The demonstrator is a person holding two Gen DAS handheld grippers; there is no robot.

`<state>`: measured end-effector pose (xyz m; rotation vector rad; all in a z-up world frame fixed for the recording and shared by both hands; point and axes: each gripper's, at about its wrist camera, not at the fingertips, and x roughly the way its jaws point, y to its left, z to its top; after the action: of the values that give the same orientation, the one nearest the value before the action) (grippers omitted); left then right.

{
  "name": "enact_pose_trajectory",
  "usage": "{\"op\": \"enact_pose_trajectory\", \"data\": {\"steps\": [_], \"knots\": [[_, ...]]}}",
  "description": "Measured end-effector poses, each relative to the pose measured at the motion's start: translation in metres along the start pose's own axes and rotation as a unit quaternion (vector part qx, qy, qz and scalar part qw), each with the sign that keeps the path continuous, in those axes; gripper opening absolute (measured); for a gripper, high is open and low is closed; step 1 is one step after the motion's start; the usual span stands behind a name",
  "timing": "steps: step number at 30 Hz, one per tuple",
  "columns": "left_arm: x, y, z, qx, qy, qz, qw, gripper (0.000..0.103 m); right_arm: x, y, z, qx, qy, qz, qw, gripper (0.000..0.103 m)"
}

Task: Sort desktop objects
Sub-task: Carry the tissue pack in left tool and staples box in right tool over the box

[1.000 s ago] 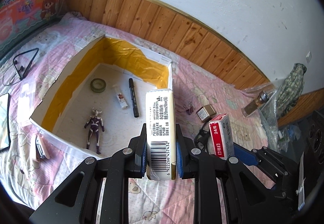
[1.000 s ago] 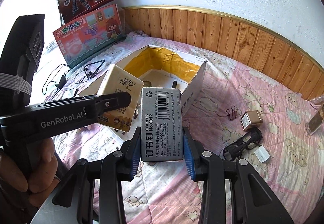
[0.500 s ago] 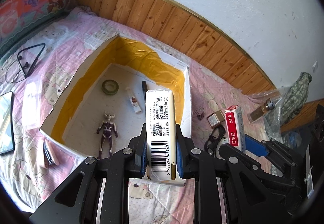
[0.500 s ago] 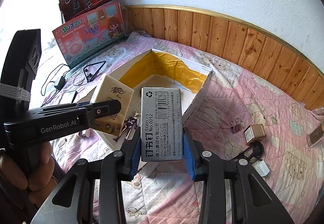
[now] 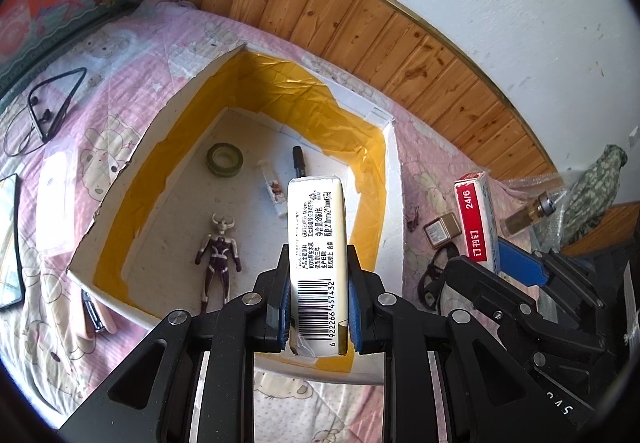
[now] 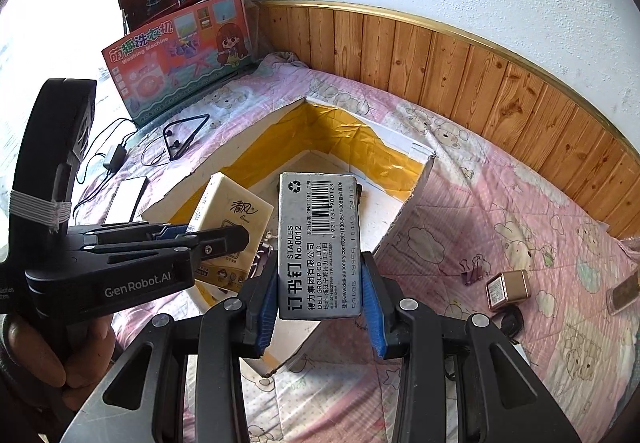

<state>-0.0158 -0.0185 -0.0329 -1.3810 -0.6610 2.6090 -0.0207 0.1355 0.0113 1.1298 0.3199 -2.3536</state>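
My left gripper [image 5: 318, 307] is shut on a cream tissue pack [image 5: 316, 243], held over the near edge of the open cardboard box [image 5: 120, 179] with yellow tape inside. My right gripper [image 6: 320, 299] is shut on a grey staples box [image 6: 320, 243], held above the box's near right corner [image 6: 416, 203]. The tissue pack [image 6: 228, 219] and left gripper [image 6: 224, 239] show in the right wrist view. The staples box [image 5: 476, 223] shows in the left wrist view. In the box lie a toy figure [image 5: 218, 255], a tape roll [image 5: 225, 159], a black marker [image 5: 299, 162] and a small tube [image 5: 274, 191].
On the pink quilt right of the box lie a gold cube [image 6: 508, 289], a binder clip [image 6: 474, 269] and black glasses [image 5: 436, 275]. Left of it lie a neckband earphone [image 5: 52, 103], a phone [image 5: 8, 243] and a stapler [image 5: 98, 317]. Toy cartons [image 6: 180, 55] lean on the wall.
Both grippers have moved forward and over the cardboard box with their loads. The box now looks larger and closer in both views.
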Motion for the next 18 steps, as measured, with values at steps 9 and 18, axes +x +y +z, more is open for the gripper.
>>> {"op": "enact_pose_trajectory", "data": {"steps": [9,18], "knots": [[0.014,0.005,0.005,-0.008,0.020,0.003,0.9998,0.023,0.017,-0.005,0.017,-0.006,0.011,0.001,1.000,0.039],[0.026,0.007,0.009,-0.012,0.035,0.004,0.9993,0.023,0.034,-0.013,0.028,-0.009,0.027,0.000,1.000,0.039]]}}
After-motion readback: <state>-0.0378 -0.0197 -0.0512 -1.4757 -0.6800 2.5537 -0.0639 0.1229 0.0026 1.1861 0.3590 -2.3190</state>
